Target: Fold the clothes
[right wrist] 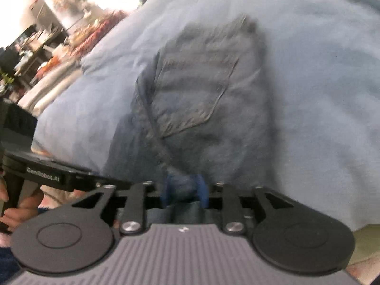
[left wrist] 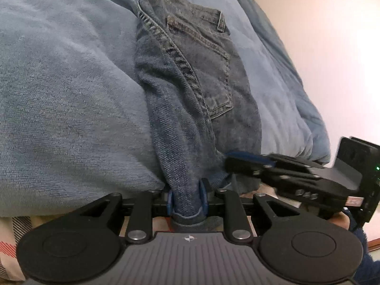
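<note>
Dark blue jeans (left wrist: 190, 76) lie folded lengthwise on a light blue blanket (left wrist: 66, 83), with a back pocket facing up. My left gripper (left wrist: 186, 201) is shut on the near end of the denim, which bunches between its blue pads. My right gripper (left wrist: 235, 163) reaches in from the right and meets the jeans' near right edge. The right wrist view is blurred, but it shows the jeans (right wrist: 197, 90) and pocket ahead. There a wad of denim fills the gap between the pads of my right gripper (right wrist: 184, 190).
The blanket (right wrist: 308, 95) covers a soft bed that drops off toward a pale wall (left wrist: 332, 47) on the right. A plaid cloth (left wrist: 14, 237) shows at the near left edge. Cluttered shelves (right wrist: 47, 23) stand far off. A hand (right wrist: 14, 213) holds the other gripper's handle.
</note>
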The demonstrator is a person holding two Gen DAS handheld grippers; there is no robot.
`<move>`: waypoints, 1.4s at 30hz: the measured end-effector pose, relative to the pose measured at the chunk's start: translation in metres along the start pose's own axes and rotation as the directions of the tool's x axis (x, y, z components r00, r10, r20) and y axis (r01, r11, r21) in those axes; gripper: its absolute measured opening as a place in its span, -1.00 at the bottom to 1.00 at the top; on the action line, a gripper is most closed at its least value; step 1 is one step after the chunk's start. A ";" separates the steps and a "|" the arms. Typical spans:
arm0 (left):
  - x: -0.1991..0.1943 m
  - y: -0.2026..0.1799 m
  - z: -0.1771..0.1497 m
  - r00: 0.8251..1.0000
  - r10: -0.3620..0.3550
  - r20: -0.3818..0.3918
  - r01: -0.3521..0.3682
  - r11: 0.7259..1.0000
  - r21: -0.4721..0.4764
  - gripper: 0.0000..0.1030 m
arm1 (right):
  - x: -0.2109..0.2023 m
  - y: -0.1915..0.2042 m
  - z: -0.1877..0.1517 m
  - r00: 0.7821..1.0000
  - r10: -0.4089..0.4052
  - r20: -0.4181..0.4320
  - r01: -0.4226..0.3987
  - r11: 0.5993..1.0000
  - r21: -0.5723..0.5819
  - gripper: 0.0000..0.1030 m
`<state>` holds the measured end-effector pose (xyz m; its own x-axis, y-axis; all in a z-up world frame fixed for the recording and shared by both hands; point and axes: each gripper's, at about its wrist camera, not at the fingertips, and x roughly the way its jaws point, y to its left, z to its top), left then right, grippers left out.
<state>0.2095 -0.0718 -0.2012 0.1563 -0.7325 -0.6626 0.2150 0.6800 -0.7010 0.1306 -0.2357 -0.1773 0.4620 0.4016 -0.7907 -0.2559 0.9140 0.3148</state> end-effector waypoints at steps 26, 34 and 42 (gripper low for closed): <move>0.001 -0.039 0.018 0.975 0.210 -0.066 -0.168 0.904 0.394 -0.19 | -0.073 -0.018 -0.008 0.890 -0.230 0.394 0.313 0.936 -0.161 0.99; -0.016 -0.060 0.007 0.950 0.312 0.009 -0.267 0.796 0.543 0.04 | -0.075 -0.023 -0.002 0.876 -0.065 0.478 0.150 0.978 -0.143 0.99; -0.044 -0.089 -0.001 0.881 0.399 0.254 -0.446 0.523 0.726 0.75 | -0.069 -0.025 -0.002 0.889 -0.133 0.439 0.265 0.930 -0.256 0.99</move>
<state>0.1825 -0.0998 -0.1097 0.4679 -0.3824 -0.7968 0.7427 0.6587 0.1200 0.1032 -0.2863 -0.1322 0.8170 0.2606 -0.5143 -0.3326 0.9417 -0.0512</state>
